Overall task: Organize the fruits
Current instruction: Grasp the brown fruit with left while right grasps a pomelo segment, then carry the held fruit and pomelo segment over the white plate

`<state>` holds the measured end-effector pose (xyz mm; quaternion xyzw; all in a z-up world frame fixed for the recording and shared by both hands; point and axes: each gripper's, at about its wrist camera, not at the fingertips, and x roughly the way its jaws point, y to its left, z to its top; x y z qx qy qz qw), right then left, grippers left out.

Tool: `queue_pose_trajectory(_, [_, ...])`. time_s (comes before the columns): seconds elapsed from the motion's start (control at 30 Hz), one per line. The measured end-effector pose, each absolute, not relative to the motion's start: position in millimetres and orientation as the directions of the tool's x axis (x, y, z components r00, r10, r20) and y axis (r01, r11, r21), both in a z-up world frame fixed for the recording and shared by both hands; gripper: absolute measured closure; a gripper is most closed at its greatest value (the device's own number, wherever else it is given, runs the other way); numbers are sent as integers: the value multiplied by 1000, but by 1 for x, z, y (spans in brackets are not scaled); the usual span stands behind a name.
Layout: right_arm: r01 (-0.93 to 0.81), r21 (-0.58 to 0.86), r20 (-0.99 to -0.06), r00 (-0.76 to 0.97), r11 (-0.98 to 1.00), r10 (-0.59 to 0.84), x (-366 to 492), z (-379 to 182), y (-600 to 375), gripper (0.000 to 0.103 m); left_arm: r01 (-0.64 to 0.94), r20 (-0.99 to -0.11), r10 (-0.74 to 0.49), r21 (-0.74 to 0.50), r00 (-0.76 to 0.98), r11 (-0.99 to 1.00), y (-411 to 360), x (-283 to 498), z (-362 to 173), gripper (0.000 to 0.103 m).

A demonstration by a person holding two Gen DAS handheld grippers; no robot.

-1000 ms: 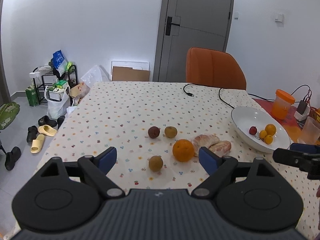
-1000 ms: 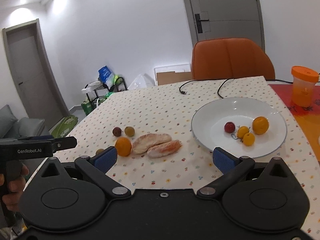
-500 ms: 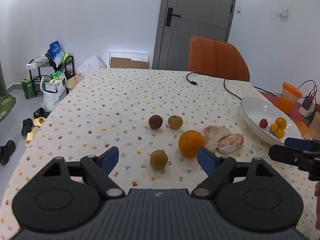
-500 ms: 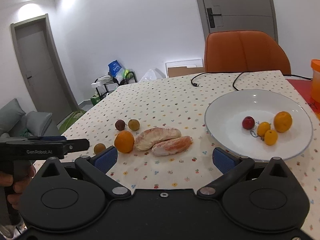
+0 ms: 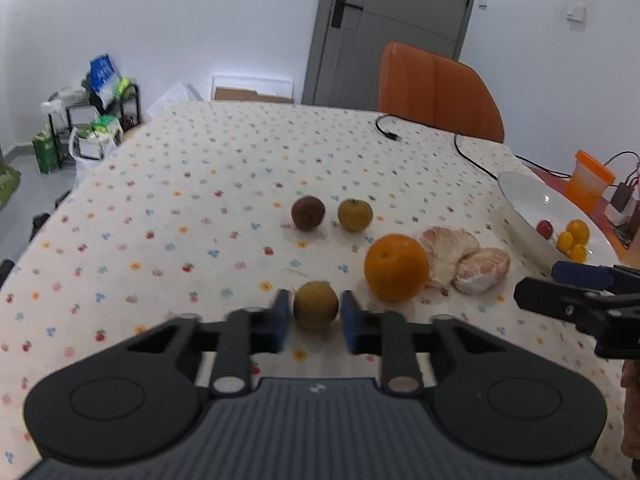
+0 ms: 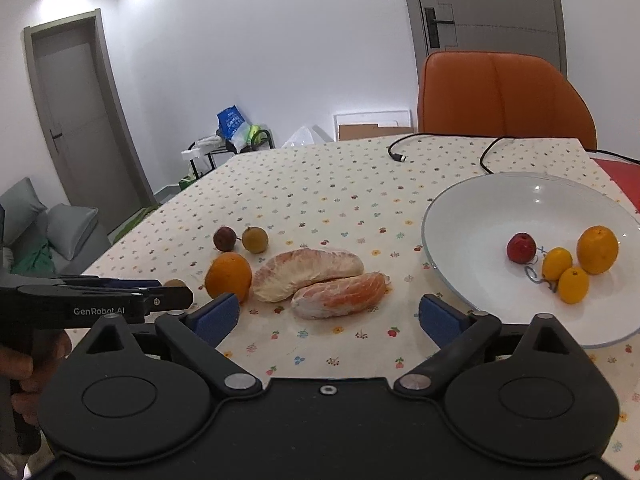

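Observation:
My left gripper [image 5: 315,322] has its blue pads closed against both sides of a small brown-green fruit [image 5: 315,305] that rests on the tablecloth. An orange [image 5: 396,267], two peeled pomelo segments [image 5: 464,257], a dark brown fruit [image 5: 307,213] and a green-brown fruit [image 5: 355,214] lie beyond it. My right gripper [image 6: 328,314] is open and empty, low over the table just short of the pomelo segments [image 6: 320,276]. The white plate [image 6: 472,216] to its right holds a red fruit [image 6: 521,247], an orange and two small yellow fruits.
A black cable [image 5: 460,148] lies across the far side of the table [image 5: 224,168]. An orange chair [image 5: 438,92] stands behind the table. An orange-lidded cup [image 5: 590,182] and a charger stand at the far right. A shelf with bags [image 5: 92,120] is on the floor at left.
My left gripper moved forward and down to the small brown-green fruit and its jaws closed on it. My right gripper moved forward and lower toward the pomelo segments, still open.

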<state>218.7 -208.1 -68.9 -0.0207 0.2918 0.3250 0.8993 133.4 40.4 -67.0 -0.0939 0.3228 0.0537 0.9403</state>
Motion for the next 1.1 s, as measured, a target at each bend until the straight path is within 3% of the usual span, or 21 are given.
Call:
queue_pose_trajectory(0.3, [-612,108,-556,616,783,559,226,-79,-195,14,-166,-617,38,-150,786,975,47,135,-66,81])
queue_pose_trajectory(0.53, [-617,40,-569,633,786,525,233,-87,-183,25,-187,-614,57,-149,787,971,56,134,-67,81])
queue_pose_trajectory(0.8, [-627,-27,-586,641,778,496,236,-89,-166,28,-205,-607,72,-152,791,967,62,129,-67,81])
queue_pose_trajectory(0.93, [-604,-47,-595,657,796,463,239,-91,-163,41,-213,-607,79,-152,791,965,62,127,-67,81])
queue_pose_trajectory(1.1, [-621,-19,-588,641,784,493,233,-89,-171,43,-223,-605,88,-151,791,963,63,122,-64,81])
